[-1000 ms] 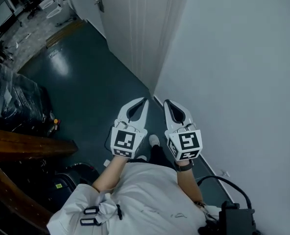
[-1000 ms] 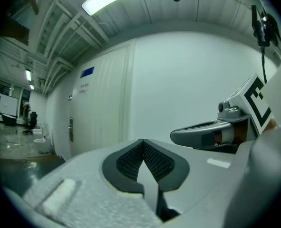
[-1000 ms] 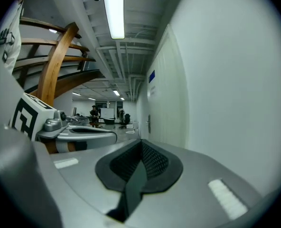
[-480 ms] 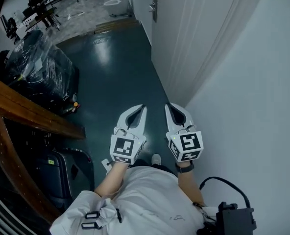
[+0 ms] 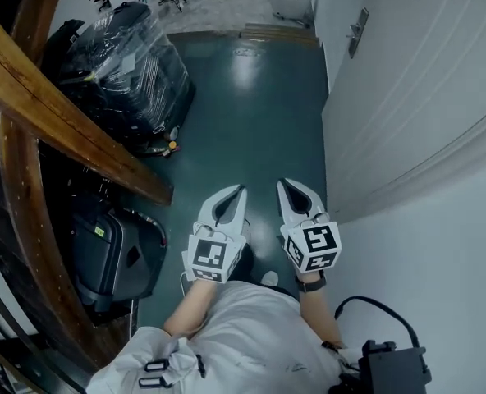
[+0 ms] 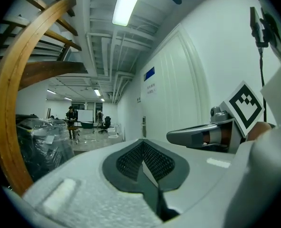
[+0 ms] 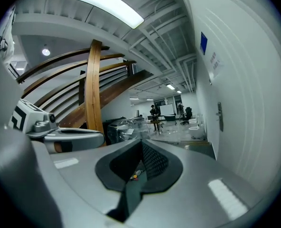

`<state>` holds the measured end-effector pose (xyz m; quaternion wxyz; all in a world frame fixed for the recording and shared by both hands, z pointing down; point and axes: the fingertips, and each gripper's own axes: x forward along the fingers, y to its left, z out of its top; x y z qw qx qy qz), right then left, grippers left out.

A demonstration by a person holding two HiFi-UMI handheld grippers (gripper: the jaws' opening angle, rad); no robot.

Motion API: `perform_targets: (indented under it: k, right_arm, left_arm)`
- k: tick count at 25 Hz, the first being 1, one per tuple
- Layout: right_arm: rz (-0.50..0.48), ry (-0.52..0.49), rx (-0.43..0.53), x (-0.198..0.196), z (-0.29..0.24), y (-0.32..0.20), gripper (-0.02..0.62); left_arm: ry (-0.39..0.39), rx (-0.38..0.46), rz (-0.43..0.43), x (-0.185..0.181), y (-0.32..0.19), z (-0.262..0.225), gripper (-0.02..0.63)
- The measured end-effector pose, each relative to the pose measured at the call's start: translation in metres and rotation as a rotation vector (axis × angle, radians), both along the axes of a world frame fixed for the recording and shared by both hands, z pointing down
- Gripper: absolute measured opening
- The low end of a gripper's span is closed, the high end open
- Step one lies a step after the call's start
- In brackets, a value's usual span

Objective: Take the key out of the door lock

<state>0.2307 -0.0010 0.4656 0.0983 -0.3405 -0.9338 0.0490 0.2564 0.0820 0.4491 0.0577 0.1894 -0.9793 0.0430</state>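
Note:
A white door (image 5: 407,97) runs along the right side of the corridor, with a metal handle plate (image 5: 357,31) far ahead of me. The handle plate (image 6: 144,126) is small in the left gripper view, and the handle plate (image 7: 220,117) also shows in the right gripper view. I cannot make out a key at this distance. My left gripper (image 5: 241,190) and right gripper (image 5: 281,184) are held side by side in front of my chest, both shut with nothing between the jaws. Each one sees the other: the right gripper (image 6: 202,136) and the left gripper (image 7: 64,136).
A curved wooden stair beam (image 5: 54,113) crosses on the left. Behind it stand a plastic-wrapped black load (image 5: 128,64) and a dark suitcase (image 5: 103,257). The floor (image 5: 251,130) is dark green. A white wall (image 5: 440,253) is close on my right. A person (image 6: 70,122) stands far down the hall.
The head view has swung left and forward: the door handle now sits at the upper right and the wooden beam fills the left. Both grippers stay shut, side by side.

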Motion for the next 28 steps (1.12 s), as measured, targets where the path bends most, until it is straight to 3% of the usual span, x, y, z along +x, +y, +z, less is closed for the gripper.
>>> perform_targets:
  k: [5, 8, 12, 18, 23, 28]
  right_arm:
    - [-0.075, -0.006, 0.063, -0.075, -0.006, 0.049, 0.006]
    - [-0.096, -0.041, 0.091, -0.126, -0.018, 0.071, 0.006]
    - [-0.101, -0.065, 0.056, -0.192, -0.032, 0.111, 0.006]
    - [-0.066, -0.091, -0.016, -0.257, -0.030, 0.164, 0.006]
    - [-0.175, -0.141, 0.003, -0.309, -0.030, 0.182, 0.005]
    - [-0.210, -0.117, -0.015, -0.403, -0.016, 0.193, 0.006]
  left_arm:
    - [-0.007, 0.061, -0.065, -0.081, 0.046, -0.005, 0.005]
    - [-0.054, 0.086, -0.078, -0.132, 0.068, -0.017, 0.005]
    - [-0.106, 0.098, -0.097, -0.190, 0.109, -0.041, 0.005]
    - [-0.081, 0.148, -0.096, -0.266, 0.154, -0.041, 0.005]
    - [-0.041, 0.153, -0.132, -0.328, 0.171, -0.015, 0.005]
    - [-0.055, 0.150, -0.061, -0.413, 0.167, -0.010, 0.003]
